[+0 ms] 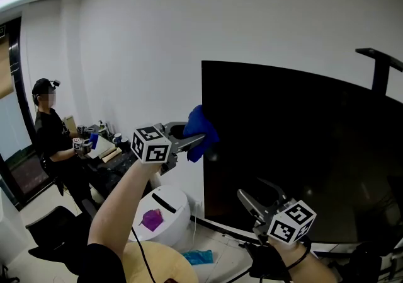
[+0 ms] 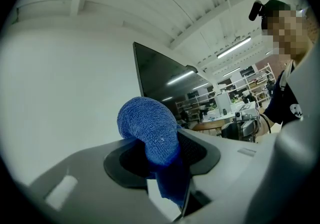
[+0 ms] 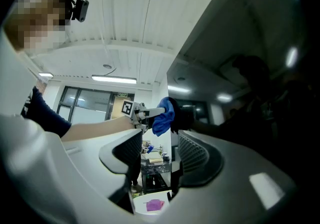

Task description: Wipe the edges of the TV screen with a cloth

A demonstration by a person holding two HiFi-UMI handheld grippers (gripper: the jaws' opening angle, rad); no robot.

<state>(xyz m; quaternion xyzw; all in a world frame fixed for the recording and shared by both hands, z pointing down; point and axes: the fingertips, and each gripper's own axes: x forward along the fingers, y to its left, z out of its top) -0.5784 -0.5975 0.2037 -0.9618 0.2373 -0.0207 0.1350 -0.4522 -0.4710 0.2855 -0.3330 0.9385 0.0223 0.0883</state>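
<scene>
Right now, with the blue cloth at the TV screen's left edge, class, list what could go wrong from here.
1. The blue cloth is pinched only at one fold by the left gripper; dragging it along the TV screen may pull it loose.
2. The fingers sit close to the panel and might scrape it.
3. The right gripper, open and empty, hovers near the lower screen and could bump it.
</scene>
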